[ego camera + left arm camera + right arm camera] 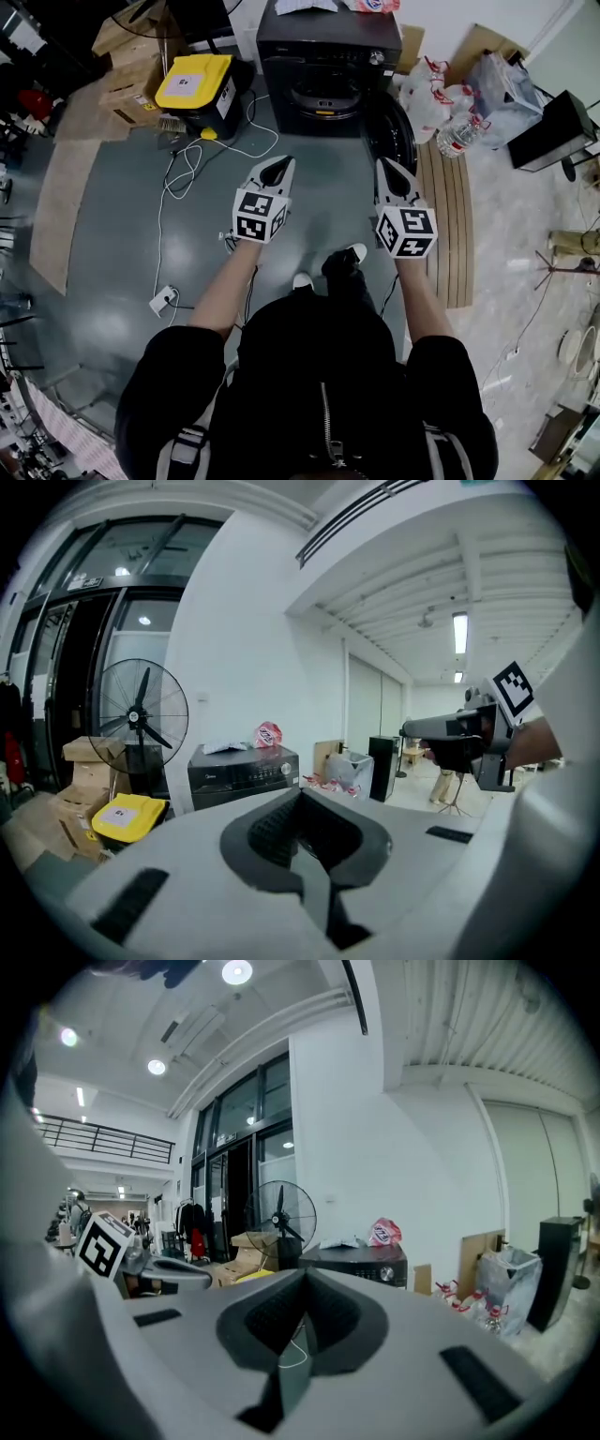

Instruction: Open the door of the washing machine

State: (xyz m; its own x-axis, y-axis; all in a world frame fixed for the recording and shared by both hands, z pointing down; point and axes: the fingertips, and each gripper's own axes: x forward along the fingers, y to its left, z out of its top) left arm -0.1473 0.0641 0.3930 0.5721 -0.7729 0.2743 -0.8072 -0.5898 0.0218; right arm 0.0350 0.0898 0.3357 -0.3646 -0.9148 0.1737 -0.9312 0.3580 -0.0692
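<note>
Looking down in the head view, the washer stands well ahead of both grippers. Its door seems already swung out, ahead of the right gripper. It is probably stiff, hinged and weighty, best taken by its free rim. In the left gripper view, the left gripper is closed and empty, and its jaws hide the washer's front. The right gripper view shows its jaws closed and empty too, with the door hidden.

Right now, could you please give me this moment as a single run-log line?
door: open | left hand-held gripper: shut, empty | right hand-held gripper: shut, empty | both: raised, clear of washing machine
</note>
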